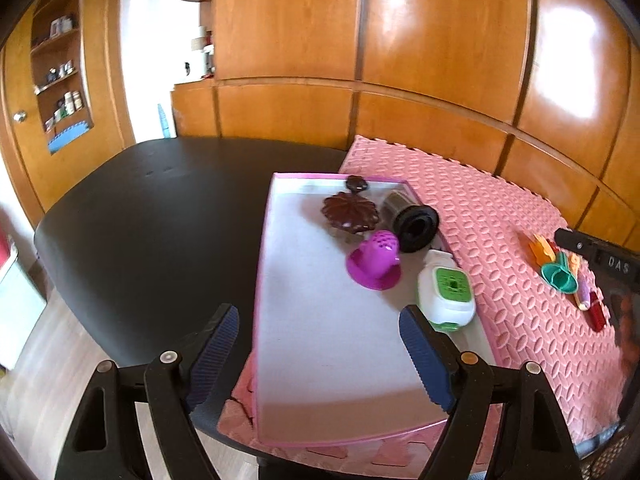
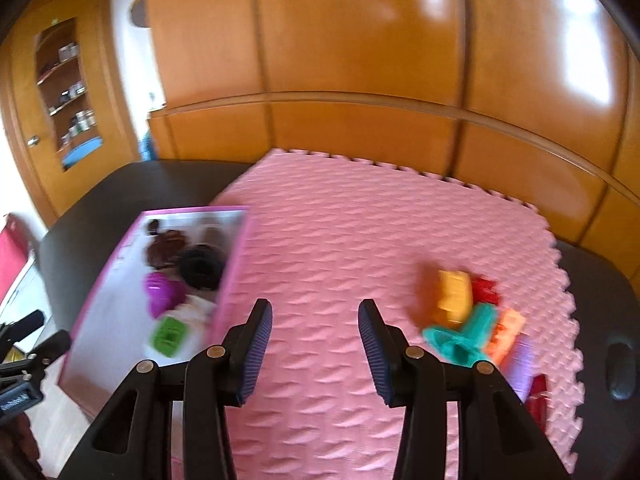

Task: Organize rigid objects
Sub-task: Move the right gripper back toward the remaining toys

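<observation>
I hold both the left gripper (image 1: 320, 354) and right gripper (image 2: 316, 350) open and empty; the tray (image 1: 320, 360) gathers sorted items, while the toys (image 2: 472, 320) wait near the mat's (image 2: 340, 240) right edge.

Left wrist view, right edge of frame: white letters "DAS" legible on a black gripper body (image 1: 612, 266) entering from the right. Right wrist view, lower left corner: a white label on another black device (image 2: 16, 396), print too blurred to read. No other legible text.
</observation>
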A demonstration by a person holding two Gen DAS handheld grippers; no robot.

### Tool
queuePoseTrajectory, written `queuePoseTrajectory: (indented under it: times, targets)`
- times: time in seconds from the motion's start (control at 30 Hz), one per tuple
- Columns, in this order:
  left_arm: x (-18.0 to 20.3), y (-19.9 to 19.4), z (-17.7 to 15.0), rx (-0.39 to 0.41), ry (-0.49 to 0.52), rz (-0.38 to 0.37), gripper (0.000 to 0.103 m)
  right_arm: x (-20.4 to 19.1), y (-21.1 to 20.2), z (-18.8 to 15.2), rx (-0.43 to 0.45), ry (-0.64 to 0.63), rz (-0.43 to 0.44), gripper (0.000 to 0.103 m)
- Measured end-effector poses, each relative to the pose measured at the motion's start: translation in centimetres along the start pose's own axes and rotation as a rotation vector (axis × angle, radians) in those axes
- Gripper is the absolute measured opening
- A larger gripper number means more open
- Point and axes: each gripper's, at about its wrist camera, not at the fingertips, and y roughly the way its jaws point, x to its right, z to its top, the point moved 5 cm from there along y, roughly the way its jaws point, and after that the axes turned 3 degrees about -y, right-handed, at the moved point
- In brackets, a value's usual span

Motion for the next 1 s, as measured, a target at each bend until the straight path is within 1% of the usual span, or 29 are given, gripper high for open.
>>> queuePoseTrajectory:
  times: [0.33,0.43,0.47,0.53,0.57,0.6,0.63,0.67,0.73,0.87,1.0]
  targets:
    - [3.0,0.1,-0.2,-0.013,0.069,-0.025,0.083,11.0,-1.3,-1.0,0.014,0.112,-0.197,0.045]
    - [4.1,-0.1,-0.1,-0.006,0.096,-0.032,0.083,14.6,-1.2,-1.8,0.009,0.165,-0.250,0.045]
    - [4.5,0.0,0.0,-0.006,0.106,-0.035,0.083,16.2,-1.0,-2.3,0.006,0.192,-0.279,0.045]
    - [5.3,0.0,0.2,-0.001,0.128,-0.040,0.083,18.2,-0.8,-3.1,0.005,0.231,-0.307,0.045]
    - [5.9,-0.1,0.3,0.002,0.139,-0.044,0.083,19.6,-0.6,-3.9,0.001,0.271,-0.325,0.045]
    - [6.3,-0.1,0.4,0.004,0.148,-0.048,0.083,20.5,-0.3,-4.6,-0.007,0.307,-0.333,0.045]
    - [6.8,-0.1,0.5,0.005,0.160,-0.052,0.083,21.4,0.0,-5.2,-0.033,0.348,-0.335,0.045]
    - [7.4,0.0,0.5,0.005,0.172,-0.055,0.083,22.1,0.2,-5.5,-0.052,0.392,-0.323,0.045]
    - [8.3,0.2,0.7,0.004,0.187,-0.065,0.083,23.0,-0.2,-5.5,-0.028,0.448,-0.288,0.045]
    - [10.5,0.7,0.9,-0.005,0.214,-0.090,0.083,23.9,-0.6,-5.7,-0.019,0.511,-0.261,0.045]
    - [12.8,1.2,0.9,-0.015,0.253,-0.113,0.083,23.9,-0.9,-5.6,-0.015,0.526,-0.248,0.045]
